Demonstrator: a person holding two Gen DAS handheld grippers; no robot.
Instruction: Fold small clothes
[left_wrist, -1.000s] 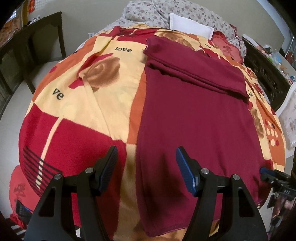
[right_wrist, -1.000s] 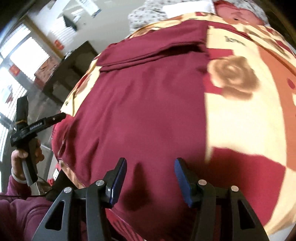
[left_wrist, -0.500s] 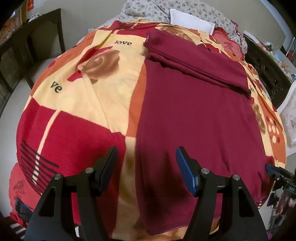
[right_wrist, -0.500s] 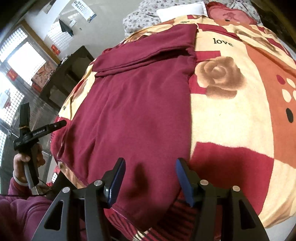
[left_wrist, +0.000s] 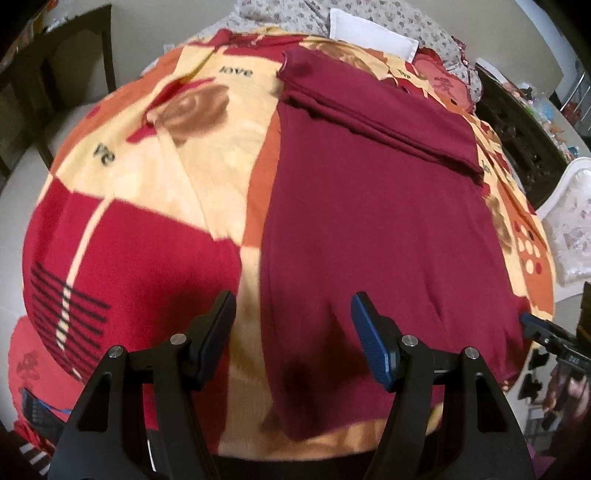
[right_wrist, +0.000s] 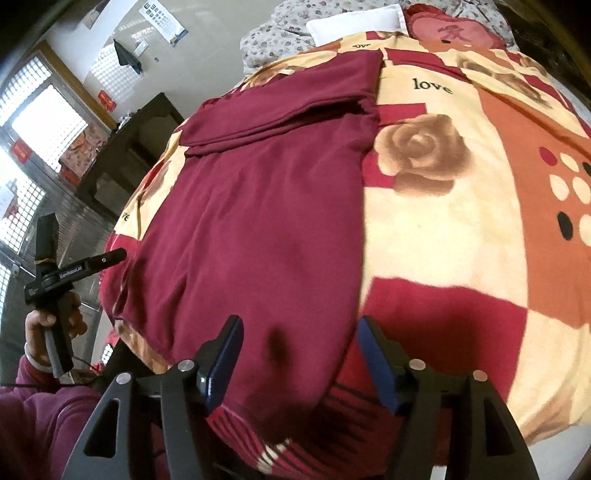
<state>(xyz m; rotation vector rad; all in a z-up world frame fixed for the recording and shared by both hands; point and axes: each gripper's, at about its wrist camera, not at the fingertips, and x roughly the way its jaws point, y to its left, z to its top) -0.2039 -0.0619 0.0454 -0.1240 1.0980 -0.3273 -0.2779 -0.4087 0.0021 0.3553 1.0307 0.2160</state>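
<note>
The right gripper (right_wrist: 299, 354) now sits lower at the blanket's (right_wrist: 461, 229) near edge, over the maroon garment's (right_wrist: 266, 206) corner.

Soft cloth below us, hard plastic in our hands.
We see a matt, smooth-knit maroon garment (left_wrist: 369, 221) on a fuzzy fleece blanket (left_wrist: 147, 206); our left gripper (left_wrist: 291, 332) and right gripper (right_wrist: 299, 354) look like matt black plastic with shiny metal rivets.

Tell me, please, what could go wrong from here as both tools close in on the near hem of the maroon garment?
The left tool straddles the maroon garment's side edge, so it might pinch the blanket too. The near hem hangs over the bed's edge, where the open right tool could catch only one layer. Lifting unevenly may disturb the folded band at the far end.
</note>
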